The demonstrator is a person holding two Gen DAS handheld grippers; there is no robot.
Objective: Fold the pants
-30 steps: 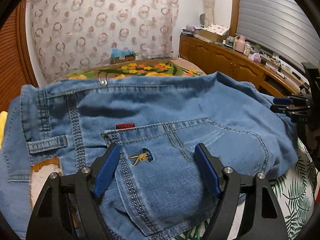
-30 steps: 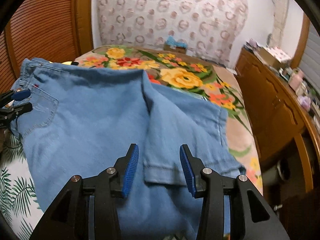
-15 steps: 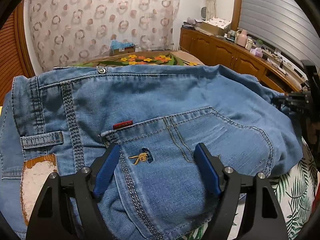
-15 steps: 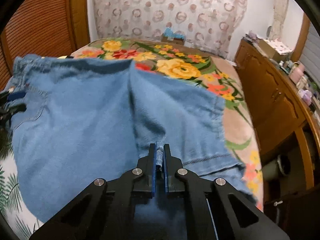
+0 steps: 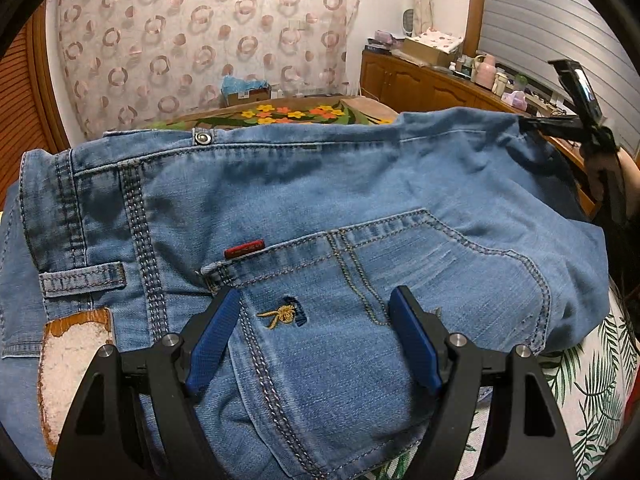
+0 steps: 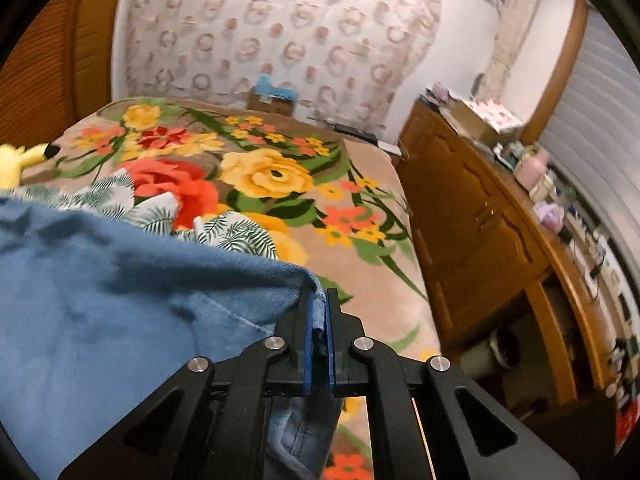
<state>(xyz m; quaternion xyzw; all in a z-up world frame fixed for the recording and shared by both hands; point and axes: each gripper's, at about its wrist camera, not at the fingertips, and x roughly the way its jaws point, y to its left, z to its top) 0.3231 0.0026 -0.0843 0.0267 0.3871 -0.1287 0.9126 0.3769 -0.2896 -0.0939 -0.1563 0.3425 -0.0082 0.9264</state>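
Observation:
The blue denim pants (image 5: 320,208) lie across the bed, waistband and back pocket toward my left gripper (image 5: 316,324). That gripper is open, its blue pads on either side of the back pocket, just over the cloth. My right gripper (image 6: 317,320) is shut on the hem end of the pants (image 6: 120,300) and holds it lifted above the bed. The right gripper also shows in the left wrist view (image 5: 560,124) at the upper right, pulling the denim up.
The bed carries a floral blanket (image 6: 280,184) and a leaf-print sheet (image 5: 592,376). A yellow plush toy (image 6: 20,160) lies at the left. A wooden cabinet (image 6: 480,216) with clutter runs along the right of the bed.
My right gripper closed on the pant hem and has lifted it up and toward the waist, uncovering the floral blanket. My left gripper stayed open over the back pocket.

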